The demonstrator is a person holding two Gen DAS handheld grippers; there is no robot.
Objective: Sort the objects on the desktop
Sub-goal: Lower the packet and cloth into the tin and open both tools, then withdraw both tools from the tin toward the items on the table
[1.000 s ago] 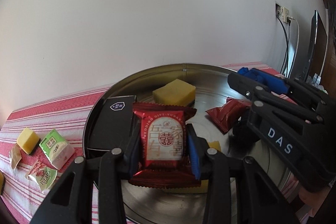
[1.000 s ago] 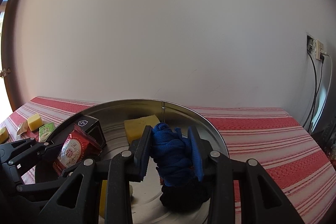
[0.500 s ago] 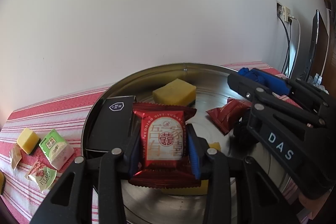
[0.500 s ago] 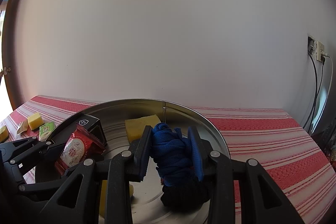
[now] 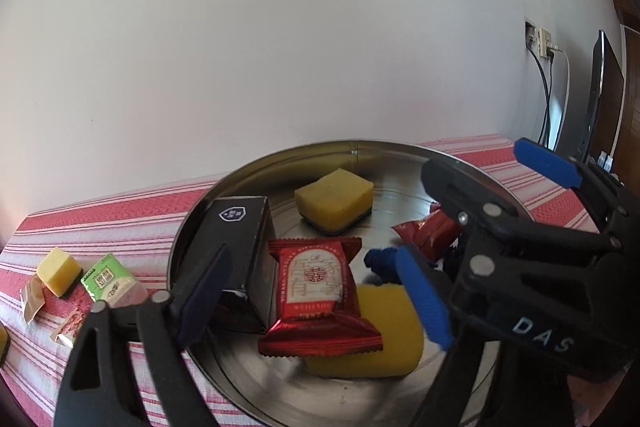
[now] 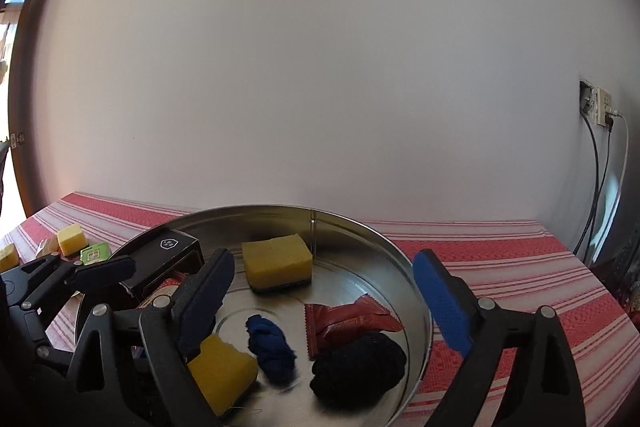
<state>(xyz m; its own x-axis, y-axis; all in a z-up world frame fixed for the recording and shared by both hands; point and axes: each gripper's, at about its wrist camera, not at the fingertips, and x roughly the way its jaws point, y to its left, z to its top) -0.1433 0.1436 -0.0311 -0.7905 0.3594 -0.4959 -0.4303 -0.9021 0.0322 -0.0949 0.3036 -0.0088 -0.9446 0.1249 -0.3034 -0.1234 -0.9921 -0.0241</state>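
Note:
A round metal tray [image 5: 392, 151] [image 6: 400, 255] stands on the striped cloth. My left gripper [image 5: 312, 291] is open over it; a red snack packet [image 5: 316, 291] lies free between its fingers, leaning on a yellow sponge [image 5: 384, 335] and beside a black box [image 5: 240, 227]. My right gripper [image 6: 324, 291] is open above the tray; a blue cloth ball [image 6: 272, 347] lies free on the tray floor below it, next to a black cloth ball [image 6: 360, 363], a second red packet [image 6: 348, 319] and a yellow sponge [image 6: 276, 263].
Left of the tray on the red striped tablecloth [image 5: 100, 219] lie a yellow sponge cube [image 5: 58, 269], a green packet [image 5: 108, 279] and small wrappers [image 5: 32, 301]. A white wall stands close behind. A wall socket with cables [image 6: 600, 107] is at the right.
Both grippers have opened. The red packet dropped from the left gripper into the tray. The blue cloth ball dropped from the right gripper onto the tray floor.

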